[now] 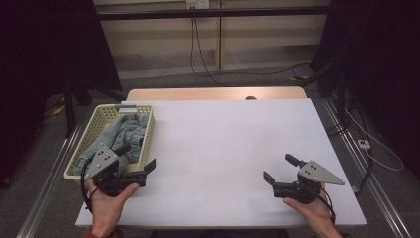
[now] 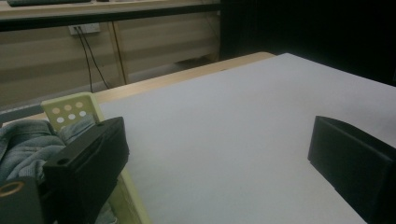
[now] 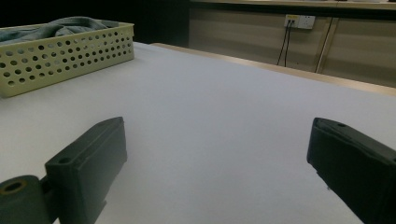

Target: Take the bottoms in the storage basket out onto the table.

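White tabletop (image 1: 223,148) bare beside yellow basket (image 1: 85,141); denim garment (image 1: 119,131) heaped inside basket, untouched; left claw (image 1: 143,166) gaping, empty, at basket's near corner; right claw (image 1: 278,171) gaping, empty, well apart from basket; work seems barely begun

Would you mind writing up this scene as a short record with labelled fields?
Surface: white table top
Container: pale yellow perforated basket at the table's left edge
Contents: blue-grey denim garment bunched inside the basket, rising above its rim
Left gripper: jaws open, held beside the basket's near right corner, touching nothing
Right gripper: jaws open, over bare table at the near right, holding nothing
Background: wall socket with cables plugged in
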Available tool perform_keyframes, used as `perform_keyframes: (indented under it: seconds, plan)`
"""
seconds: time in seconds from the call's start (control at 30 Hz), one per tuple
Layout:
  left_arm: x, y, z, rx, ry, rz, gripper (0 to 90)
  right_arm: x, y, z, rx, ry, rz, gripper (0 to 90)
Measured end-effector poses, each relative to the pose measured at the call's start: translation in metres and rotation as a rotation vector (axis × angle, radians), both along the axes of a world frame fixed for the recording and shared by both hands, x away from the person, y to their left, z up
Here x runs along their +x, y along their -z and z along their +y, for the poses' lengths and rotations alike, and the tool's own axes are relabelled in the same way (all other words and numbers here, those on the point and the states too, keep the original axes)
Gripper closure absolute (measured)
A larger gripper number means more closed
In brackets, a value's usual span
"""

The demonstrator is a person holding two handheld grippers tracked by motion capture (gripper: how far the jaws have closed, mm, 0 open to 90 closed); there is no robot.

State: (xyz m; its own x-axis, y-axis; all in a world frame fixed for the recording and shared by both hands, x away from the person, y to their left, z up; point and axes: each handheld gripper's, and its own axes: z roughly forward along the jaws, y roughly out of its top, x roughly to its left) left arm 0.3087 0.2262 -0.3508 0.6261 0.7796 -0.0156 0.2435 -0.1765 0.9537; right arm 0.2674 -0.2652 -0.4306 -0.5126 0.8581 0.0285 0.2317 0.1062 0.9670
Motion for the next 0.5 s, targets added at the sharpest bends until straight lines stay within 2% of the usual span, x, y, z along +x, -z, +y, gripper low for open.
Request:
perform_keyframes:
  seconds: [0.23,0.3,0.5]
  plan:
    - [0.003,-0.008,0.008,0.014,-0.011,0.000,5.0,0.000,0.000,0.000,0.002,0.003,0.003,4.8]
    - [0.005,-0.009,0.010,0.007,-0.019,0.023,7.4,0.000,0.000,0.000,0.003,0.001,0.003,4.8]
    - [0.012,-0.014,0.016,0.026,-0.043,0.019,7.1,0.000,0.000,0.000,0.006,-0.004,0.004,4.8]
